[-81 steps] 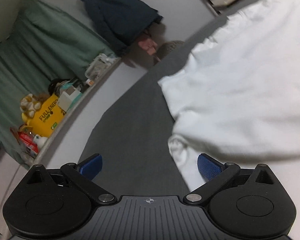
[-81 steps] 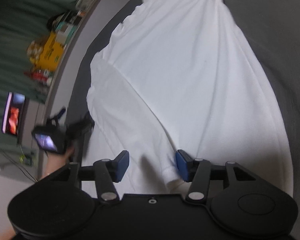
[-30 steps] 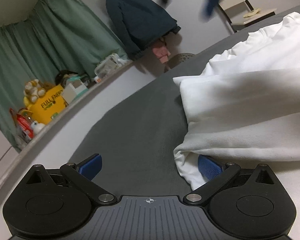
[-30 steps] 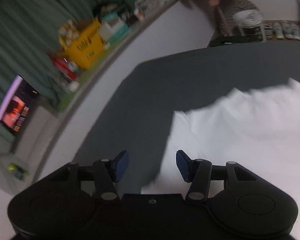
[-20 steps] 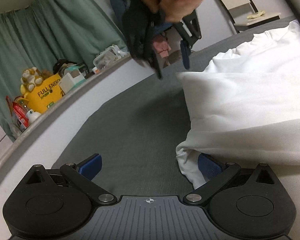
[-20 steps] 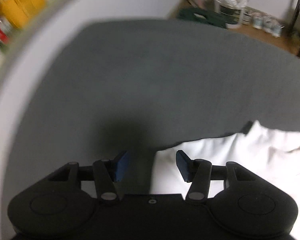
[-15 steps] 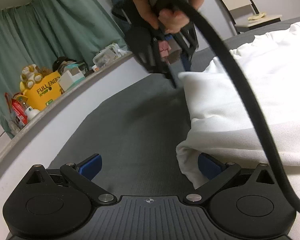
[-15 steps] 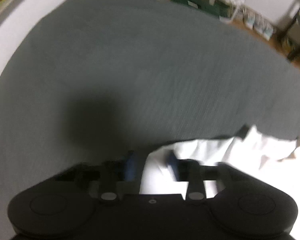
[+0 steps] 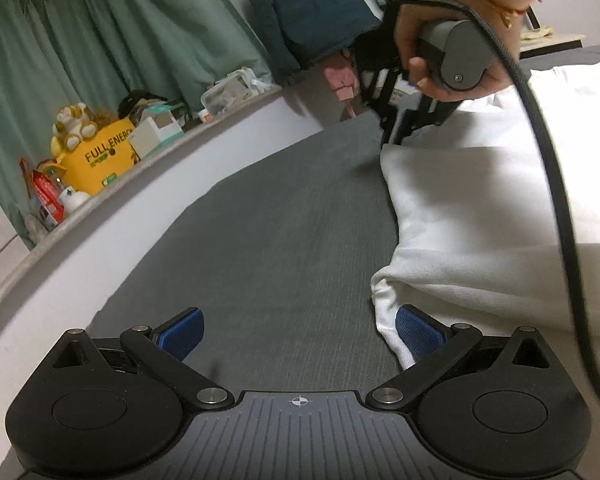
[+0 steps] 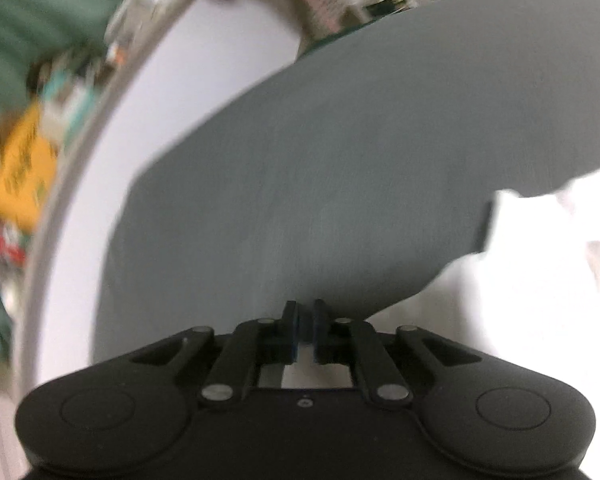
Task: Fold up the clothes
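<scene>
White garment [image 9: 472, 208]: lying folded over on the dark grey bed cover [image 9: 268, 240], along its right side.

Left gripper [image 9: 298, 326]: jaws standing wide apart, right blue pad [image 9: 414, 328] tucking under the garment's near corner, left pad over bare cover.

Right gripper [image 10: 306, 330]: jaws closing, nearly together; whether cloth is sitting between them cannot be told. A hand [image 9: 448, 40] is gripping its handle at the garment's far corner.

Ledge [image 9: 172, 140]: carrying a yellow bag [image 9: 100, 156] and boxes before green curtains [image 9: 112, 40].
</scene>
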A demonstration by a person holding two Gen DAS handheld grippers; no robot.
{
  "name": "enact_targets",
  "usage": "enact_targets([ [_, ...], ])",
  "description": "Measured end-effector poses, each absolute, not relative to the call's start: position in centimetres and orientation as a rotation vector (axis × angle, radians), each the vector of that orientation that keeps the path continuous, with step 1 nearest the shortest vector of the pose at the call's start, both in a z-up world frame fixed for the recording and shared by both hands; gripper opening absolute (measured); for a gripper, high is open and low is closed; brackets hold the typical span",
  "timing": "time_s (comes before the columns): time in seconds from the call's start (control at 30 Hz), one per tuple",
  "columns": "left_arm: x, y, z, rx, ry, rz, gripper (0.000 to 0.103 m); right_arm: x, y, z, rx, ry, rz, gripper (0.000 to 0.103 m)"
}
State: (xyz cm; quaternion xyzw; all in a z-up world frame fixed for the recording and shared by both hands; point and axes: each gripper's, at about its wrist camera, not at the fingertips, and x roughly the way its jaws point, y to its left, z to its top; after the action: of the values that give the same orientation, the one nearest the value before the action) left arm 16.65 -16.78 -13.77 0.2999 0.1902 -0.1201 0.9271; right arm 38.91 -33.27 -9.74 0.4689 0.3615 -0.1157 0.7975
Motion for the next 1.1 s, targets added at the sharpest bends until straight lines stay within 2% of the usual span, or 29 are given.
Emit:
enact_targets([
  [0.07,16.5,-16.7,-13.7,0.616,0.390,-0.245,0.103,37.6,-33.8,-9.1,0.994,0.733,-0.207,0.012],
  [0.13,16.4,-16.5,-13.5,0.616,0.397,-0.245,0.103,36.3,-33.9,-7.7,0.909,0.723,-0.132,0.021],
  [0.2,16.3,-16.4,-13.2,0.625,0.406,-0.246,0.103,34.3,-33.7,-6.2,0.820,0.721,-0.041,0.035],
  [0.37,16.5,-16.0,-12.0,0.624,0.420,-0.241,0.103,24.8,-34.1,-3.5,0.774,0.692,0.117,0.044],
  [0.47,16.5,-15.0,-10.4,0.498,0.408,-0.206,0.103,18.8,-35.5,-3.0,0.820,0.685,0.121,0.052],
  [0.63,15.8,-14.3,-9.2,0.274,0.377,-0.286,0.103,7.2,-34.9,-4.2,0.811,0.764,0.060,0.052],
  [0.9,11.6,-21.1,-13.0,0.735,0.287,-0.365,0.103,-7.8,-36.8,-5.7,0.944,0.720,-0.133,0.056],
  [0.97,10.8,-21.7,-12.0,0.752,0.272,-0.362,0.103,-10.7,-38.8,-5.4,0.958,0.684,-0.222,0.059],
  [1.07,8.6,-22.1,-9.5,0.674,0.217,-0.412,0.103,-15.0,-42.9,-4.7,0.975,0.578,-0.410,0.068],
  [1.1,7.5,-22.7,-8.6,0.640,0.206,-0.450,0.103,-16.6,-44.6,-4.7,0.988,0.527,-0.476,0.068],
])
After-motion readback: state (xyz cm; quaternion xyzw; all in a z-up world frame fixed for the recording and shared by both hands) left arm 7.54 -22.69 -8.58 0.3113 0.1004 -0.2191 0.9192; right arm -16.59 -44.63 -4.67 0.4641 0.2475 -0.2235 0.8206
